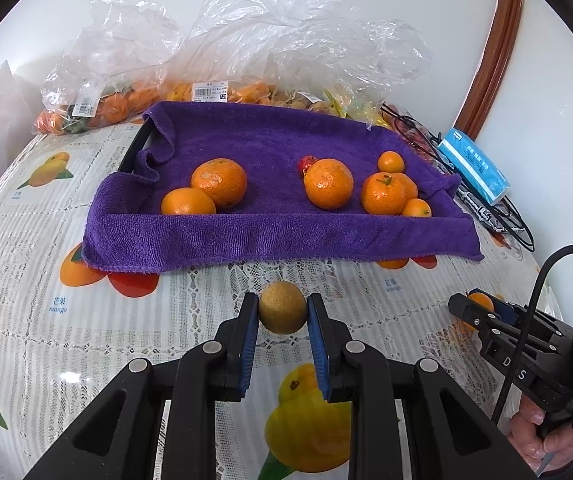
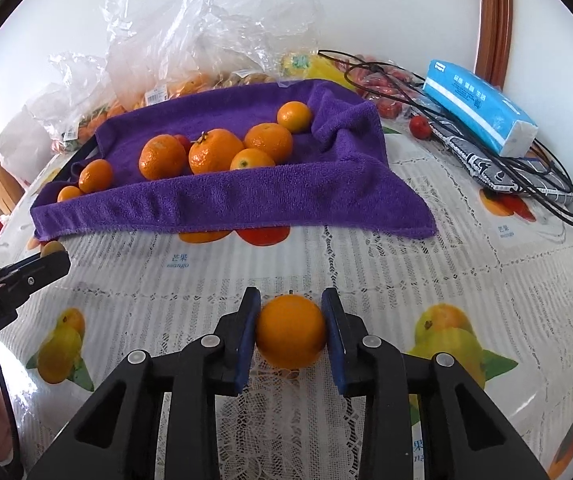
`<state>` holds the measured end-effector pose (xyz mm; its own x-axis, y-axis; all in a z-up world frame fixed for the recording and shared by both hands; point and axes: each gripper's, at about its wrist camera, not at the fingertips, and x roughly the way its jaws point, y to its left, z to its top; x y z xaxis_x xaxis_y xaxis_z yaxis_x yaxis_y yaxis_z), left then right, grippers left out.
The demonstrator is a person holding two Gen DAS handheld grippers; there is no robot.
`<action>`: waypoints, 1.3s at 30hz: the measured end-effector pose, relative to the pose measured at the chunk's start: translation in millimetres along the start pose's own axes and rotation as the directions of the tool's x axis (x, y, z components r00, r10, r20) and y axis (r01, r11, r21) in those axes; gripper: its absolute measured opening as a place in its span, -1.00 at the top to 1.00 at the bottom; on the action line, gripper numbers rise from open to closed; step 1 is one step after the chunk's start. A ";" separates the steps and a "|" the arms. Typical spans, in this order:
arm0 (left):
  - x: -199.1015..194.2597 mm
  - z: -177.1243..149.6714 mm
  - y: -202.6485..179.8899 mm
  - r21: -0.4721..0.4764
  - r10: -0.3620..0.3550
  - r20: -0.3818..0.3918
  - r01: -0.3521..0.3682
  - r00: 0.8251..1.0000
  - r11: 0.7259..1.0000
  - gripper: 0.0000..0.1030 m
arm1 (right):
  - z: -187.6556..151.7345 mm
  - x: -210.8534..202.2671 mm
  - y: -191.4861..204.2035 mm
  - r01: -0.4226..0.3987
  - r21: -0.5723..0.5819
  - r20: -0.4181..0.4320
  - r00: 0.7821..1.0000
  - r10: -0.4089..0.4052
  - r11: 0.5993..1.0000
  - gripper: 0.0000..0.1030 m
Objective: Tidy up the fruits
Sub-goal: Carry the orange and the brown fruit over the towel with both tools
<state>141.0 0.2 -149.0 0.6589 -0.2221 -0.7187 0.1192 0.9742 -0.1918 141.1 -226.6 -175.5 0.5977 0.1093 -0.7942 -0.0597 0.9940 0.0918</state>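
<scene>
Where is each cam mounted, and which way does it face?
Left wrist: on left gripper, angled down across the table at the purple towel; shows its fingers on a brownish fruit, plus right gripper.
Right wrist: on right gripper, same direction; fingers on an orange.
Shared: towel, tissue pack.

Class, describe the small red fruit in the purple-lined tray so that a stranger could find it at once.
Start at the purple towel lining the tray on the fruit-print tablecloth. Near its middle sits a large orange. Tucked against that orange's back-left side is the red fruit, the tray's only non-orange piece and mostly hidden.
</scene>
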 end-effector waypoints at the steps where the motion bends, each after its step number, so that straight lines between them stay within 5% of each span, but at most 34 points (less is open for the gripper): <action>1: -0.8 0.0 -0.4 0.003 0.000 0.004 0.000 1.000 1.000 0.55 | 0.1 -0.3 -0.1 -0.002 0.001 0.002 1.000 0.002 1.000 0.39; 18: -21.1 6.4 -2.9 0.005 -0.001 0.036 0.001 0.999 1.000 0.55 | 11.6 -41.7 9.7 -0.026 -0.014 0.100 0.995 0.027 1.000 0.39; 28: -42.3 46.6 -2.7 0.011 0.044 0.103 -0.045 0.994 0.999 0.55 | 59.3 -63.6 11.0 -0.028 0.008 0.199 0.980 0.026 1.000 0.39; 39: -33.1 90.8 12.2 -0.008 0.114 0.158 -0.114 0.981 0.993 0.55 | 110.9 -43.8 21.8 -0.038 -0.006 0.240 0.970 0.039 0.999 0.39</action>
<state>188.1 23.1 -66.9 0.7771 -0.1006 -0.6213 0.0373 0.9928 -0.1141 202.3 -210.5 -72.1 0.7693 0.1426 -0.6228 -0.0872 0.9891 0.1187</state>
